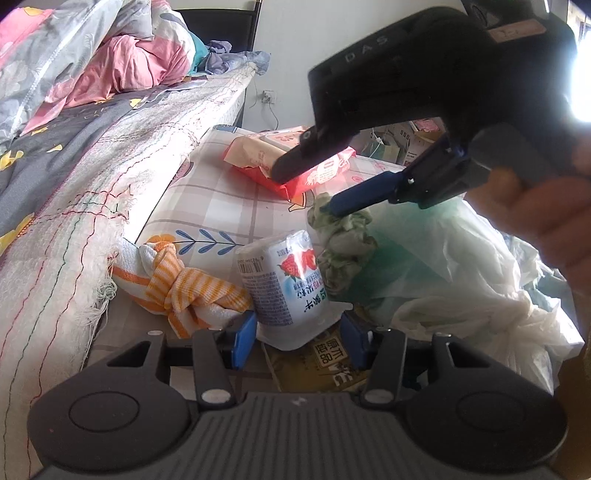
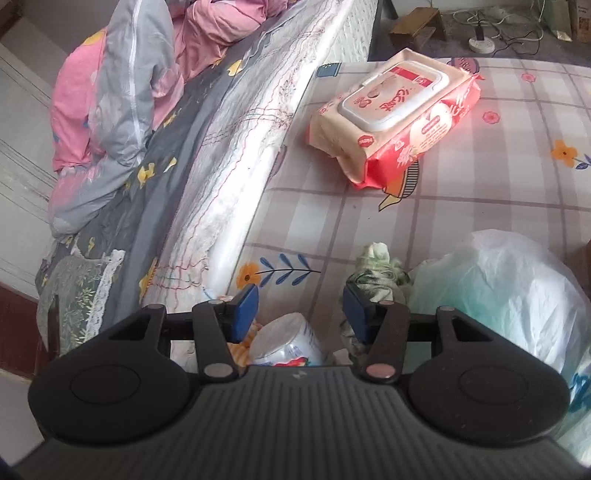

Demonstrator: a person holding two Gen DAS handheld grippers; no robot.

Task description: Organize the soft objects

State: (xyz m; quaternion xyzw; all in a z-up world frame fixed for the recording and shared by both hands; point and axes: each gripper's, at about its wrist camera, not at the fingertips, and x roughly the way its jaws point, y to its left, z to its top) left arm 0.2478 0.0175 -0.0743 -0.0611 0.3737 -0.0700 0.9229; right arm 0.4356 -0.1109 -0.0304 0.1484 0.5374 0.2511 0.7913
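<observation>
A white strawberry-print pouch (image 1: pixel 284 277) stands on the checked mat (image 1: pixel 221 206), just ahead of my open left gripper (image 1: pixel 298 338). An orange-striped knotted towel (image 1: pixel 184 288) lies to its left. A green floral scrunchie (image 1: pixel 343 243) lies to its right. My right gripper (image 1: pixel 317 184) hangs open above it, one blue finger touching the scrunchie's top. In the right wrist view the right gripper (image 2: pixel 301 312) is open over the pouch (image 2: pixel 288 345), with the scrunchie (image 2: pixel 376 273) by its right finger. A pink wet-wipes pack (image 2: pixel 399 118) lies further back.
A mattress edge with bedding (image 1: pixel 92 147) runs along the left. Crumpled white plastic bags (image 1: pixel 461 288) lie to the right. A brown snack packet (image 1: pixel 325 365) lies under the pouch. Boxes and cables (image 2: pixel 480 29) are on the floor beyond the mat.
</observation>
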